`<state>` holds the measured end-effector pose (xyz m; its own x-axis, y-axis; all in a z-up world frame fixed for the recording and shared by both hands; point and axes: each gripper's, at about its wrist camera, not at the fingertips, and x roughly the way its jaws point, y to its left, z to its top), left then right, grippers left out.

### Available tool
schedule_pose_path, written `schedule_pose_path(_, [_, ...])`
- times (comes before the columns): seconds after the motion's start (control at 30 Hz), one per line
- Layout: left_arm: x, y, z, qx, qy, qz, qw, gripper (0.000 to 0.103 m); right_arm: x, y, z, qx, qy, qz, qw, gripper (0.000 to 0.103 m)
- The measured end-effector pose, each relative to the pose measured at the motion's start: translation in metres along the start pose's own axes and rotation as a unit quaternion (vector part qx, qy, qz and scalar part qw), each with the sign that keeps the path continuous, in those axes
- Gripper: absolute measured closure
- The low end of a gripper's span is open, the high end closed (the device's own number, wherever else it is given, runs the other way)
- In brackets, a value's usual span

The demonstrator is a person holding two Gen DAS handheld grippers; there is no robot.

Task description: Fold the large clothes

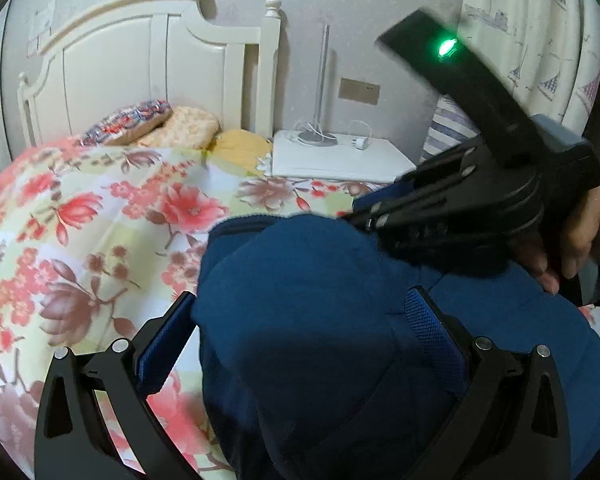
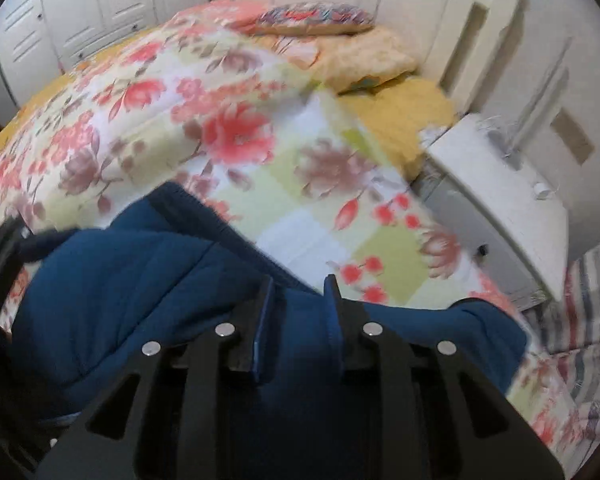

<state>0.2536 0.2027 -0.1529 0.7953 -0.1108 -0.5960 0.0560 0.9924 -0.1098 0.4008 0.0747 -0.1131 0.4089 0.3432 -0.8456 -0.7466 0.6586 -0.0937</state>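
A dark blue padded jacket (image 1: 320,320) lies bunched on the floral bedspread (image 1: 100,220). My left gripper (image 1: 300,320) is wide open, its fingers on either side of a raised hump of the jacket. My right gripper (image 2: 298,312) is nearly shut, with a fold of the blue jacket (image 2: 140,280) pinched between its pads. In the left wrist view the right gripper (image 1: 364,220) comes in from the right, its tips on the jacket's far edge, a hand behind it.
A white nightstand (image 1: 340,160) with a lamp and cables stands right of the bed. The cream headboard (image 1: 140,64) and pillows (image 1: 152,122) are at the far end. White wardrobe doors (image 2: 100,0) lie beyond the bed. A striped cloth (image 2: 588,300) hangs at right.
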Motion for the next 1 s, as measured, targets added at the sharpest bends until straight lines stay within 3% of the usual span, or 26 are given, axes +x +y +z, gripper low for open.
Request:
schedule_pose_path(0.13, [-0.002,-0.002,-0.001,0.005,-0.004,0.006,1.0,0.004,-0.064,-0.011,-0.03,0.07,-0.085,-0.014,0.994,0.061])
schedule_pose_path(0.23, [-0.002,-0.004,-0.001,0.005,-0.004,0.005,1.0,0.004,-0.103,-0.017,-0.069,0.127,-0.121,-0.013,0.984,0.058])
schedule_pose_path(0.3, [-0.002,-0.004,-0.001,0.005,-0.004,0.006,1.0,0.004,-0.124,-0.011,-0.102,0.143,-0.125,-0.013,0.982,0.057])
schedule_pose_path(0.4, [-0.003,-0.004,-0.001,0.004,-0.004,0.005,1.0,0.004,-0.125,0.018,-0.143,0.131,-0.11,0.008,0.985,0.043])
schedule_pose_path(0.43, [-0.003,-0.004,-0.001,0.004,-0.004,0.004,1.0,0.004,-0.117,0.029,-0.153,0.124,-0.099,0.0,0.987,0.042])
schedule_pose_path(0.47, [-0.002,-0.005,-0.001,0.005,-0.003,0.004,1.0,0.004,-0.115,0.038,-0.161,0.122,-0.121,-0.027,0.985,0.041])
schedule_pose_path(0.63, [-0.001,-0.006,-0.001,0.007,-0.002,0.011,0.9999,0.004,-0.126,0.045,-0.158,0.16,-0.124,-0.052,0.978,0.041])
schedule_pose_path(0.77, [-0.043,-0.013,-0.009,0.004,-0.03,0.076,0.9967,0.004,-0.166,0.077,-0.182,0.147,-0.171,-0.066,0.972,0.038])
schedule_pose_path(0.83, [-0.071,-0.015,-0.015,-0.003,-0.052,0.1,0.9936,0.004,-0.182,0.086,-0.202,0.151,-0.189,-0.07,0.968,0.018])
schedule_pose_path(0.87, [-0.079,-0.014,-0.017,-0.008,-0.051,0.103,0.9933,0.004,-0.186,0.082,-0.211,0.166,-0.19,-0.066,0.965,0.014])
schedule_pose_path(0.9, [-0.083,-0.013,-0.018,-0.012,-0.043,0.098,0.9942,0.004,-0.187,0.075,-0.216,0.183,-0.188,-0.055,0.963,0.012])
schedule_pose_path(0.93, [-0.083,-0.007,-0.018,-0.029,-0.012,0.061,0.9976,0.004,-0.187,0.06,-0.223,0.221,-0.187,-0.032,0.957,0.011])
schedule_pose_path(0.97, [-0.079,0.003,-0.019,-0.06,0.022,-0.004,0.998,0.004,-0.185,0.048,-0.229,0.253,-0.188,-0.01,0.949,0.009])
schedule_pose_path(1.0, [-0.073,0.019,-0.023,-0.117,0.06,-0.09,0.9873,0.004,-0.179,0.031,-0.237,0.298,-0.183,0.027,0.937,0.004])
